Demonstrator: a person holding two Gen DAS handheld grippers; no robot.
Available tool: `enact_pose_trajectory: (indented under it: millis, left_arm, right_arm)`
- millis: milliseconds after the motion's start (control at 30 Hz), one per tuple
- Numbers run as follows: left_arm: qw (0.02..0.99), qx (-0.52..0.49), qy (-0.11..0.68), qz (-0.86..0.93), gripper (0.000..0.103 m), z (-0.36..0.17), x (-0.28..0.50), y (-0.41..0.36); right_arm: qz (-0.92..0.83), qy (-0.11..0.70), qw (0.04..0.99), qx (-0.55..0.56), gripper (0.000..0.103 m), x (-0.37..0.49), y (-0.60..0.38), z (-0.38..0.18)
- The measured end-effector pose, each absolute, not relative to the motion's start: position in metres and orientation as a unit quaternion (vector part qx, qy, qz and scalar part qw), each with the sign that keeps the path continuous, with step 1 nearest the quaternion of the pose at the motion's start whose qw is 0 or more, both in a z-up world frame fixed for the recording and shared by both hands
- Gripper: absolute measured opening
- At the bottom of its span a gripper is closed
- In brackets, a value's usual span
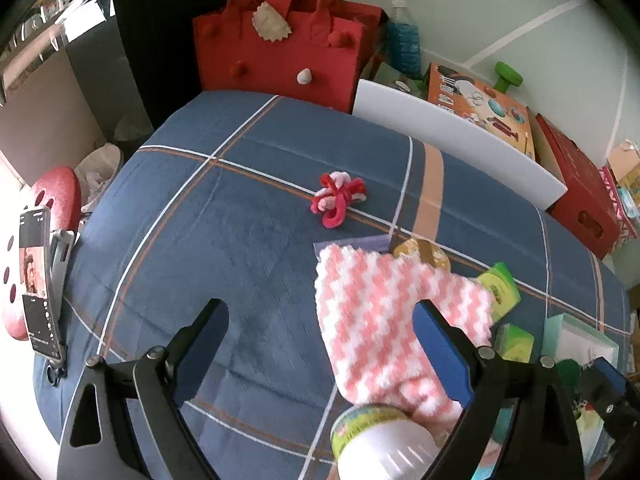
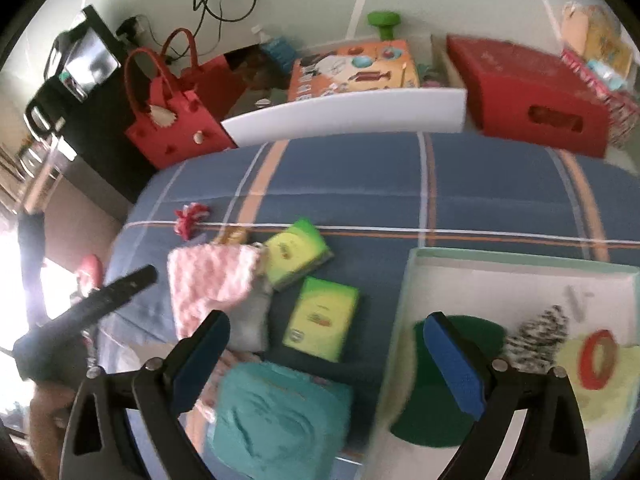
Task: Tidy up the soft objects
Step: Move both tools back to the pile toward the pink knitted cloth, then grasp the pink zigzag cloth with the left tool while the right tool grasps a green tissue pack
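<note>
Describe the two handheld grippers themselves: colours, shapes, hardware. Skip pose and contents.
The left gripper and right gripper look identical: black plastic frames with triangular cut-outs, curved black jaws lined with blue pads, and silver pivot bolts at the joints. No cables or markings show. In the right wrist view the left gripper appears as a black bar.

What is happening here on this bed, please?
A person with a claw in each hand is sorting soft things on a blue plaid cover. The left claw is open beside a pink-and-white knitted cloth. The right claw is open over a teal pouch, near a white tray.
</note>
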State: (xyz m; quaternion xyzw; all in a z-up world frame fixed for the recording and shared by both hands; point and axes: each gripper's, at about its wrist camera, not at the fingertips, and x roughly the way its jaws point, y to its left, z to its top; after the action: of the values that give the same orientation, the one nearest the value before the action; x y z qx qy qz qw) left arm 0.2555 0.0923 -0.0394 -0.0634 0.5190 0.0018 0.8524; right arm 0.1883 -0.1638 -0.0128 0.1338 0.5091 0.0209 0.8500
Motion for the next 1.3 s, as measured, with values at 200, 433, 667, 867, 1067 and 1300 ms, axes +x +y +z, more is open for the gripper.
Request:
enact_pose_trajectory:
  millis: [200, 433, 667, 867, 1067, 1300]
  left_arm:
    - [0.841, -0.079, 0.534, -0.017, 0.093, -0.057, 0.27, 0.1]
    - [0.823, -0.084, 0.56, -0.036, 0.088, -0.08, 0.276, 0.097]
    - [0.806, -0.1, 0.58, -0.062, 0.059, -0.093, 0.283, 0.096]
    - [0.803, -0.091, 0.585, -0.065, 0.056, -0.096, 0.285, 0.094]
    - [0.801, -0.105, 0.584, -0.078, 0.041, -0.098, 0.283, 0.092]
    - [0.803, -0.115, 0.579, -0.087, 0.019, -0.092, 0.279, 0.095]
  right_arm:
    - [0.035, 0.559, 0.818, 0.128, 0.089, 0.222, -0.158, -0.029]
    - [0.031, 0.621, 0.774, 0.12, 0.08, 0.245, -0.158, -0.06]
    - [0.026, 0.642, 0.758, 0.11, 0.069, 0.253, -0.157, -0.072]
    - [0.021, 0.658, 0.746, 0.1, 0.065, 0.256, -0.155, -0.083]
    - [0.024, 0.671, 0.736, 0.088, 0.062, 0.259, -0.149, -0.093]
    - [0.028, 0.677, 0.732, 0.073, 0.058, 0.265, -0.138, -0.098]
